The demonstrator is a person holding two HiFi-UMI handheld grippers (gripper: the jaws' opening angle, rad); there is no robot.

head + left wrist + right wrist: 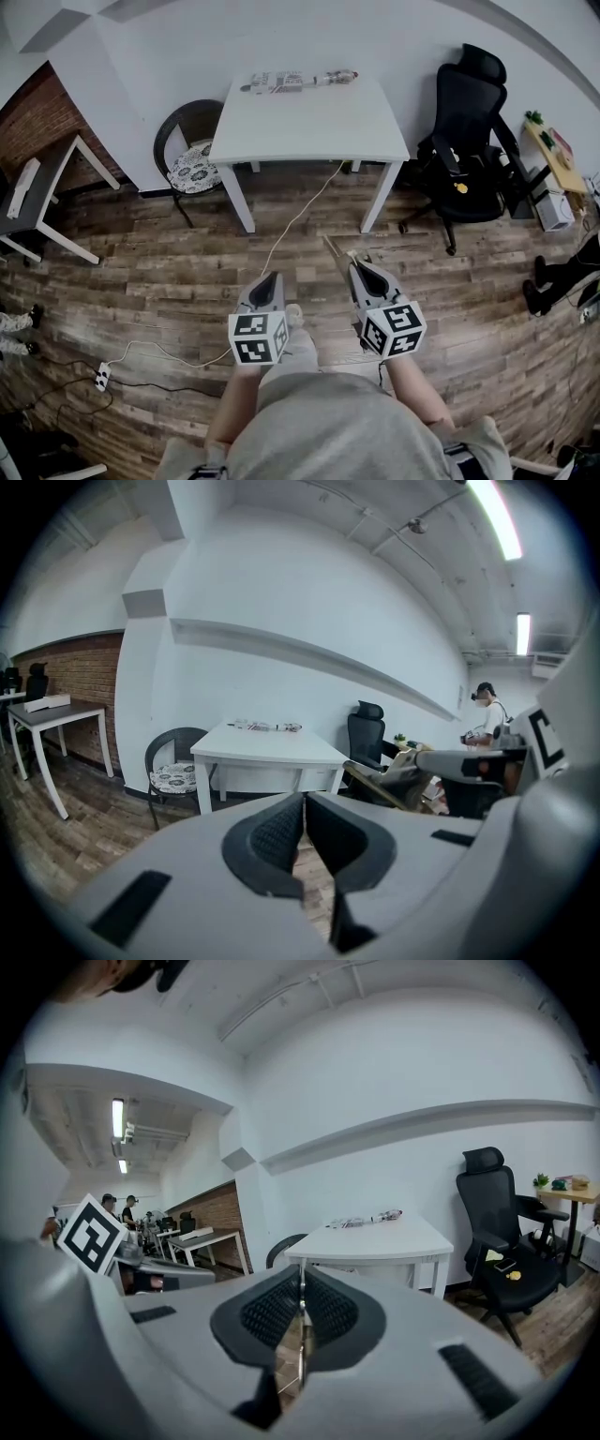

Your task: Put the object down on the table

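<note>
The right gripper point(301, 1283) has its fingers point(270, 1312) clenched on a thin stick point(300, 1335), which stands between them and sticks out past the tips. The left gripper point(306, 806) has its fingers closed together with nothing between them. The white worktop point(309, 122) lies well ahead.

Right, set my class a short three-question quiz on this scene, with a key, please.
1. True or false: the thin tan strip held in the right tongs already lies on the white table.
2. Which seat stands by the table's left end in the head view? A) a black office chair B) the round-backed chair with a patterned cushion C) a wooden stool
3. Fill in: the left tongs are shut on ____.

Key: 1 false, because the strip is still held above the floor, well short of the table; 2 B; 3 nothing.
</note>
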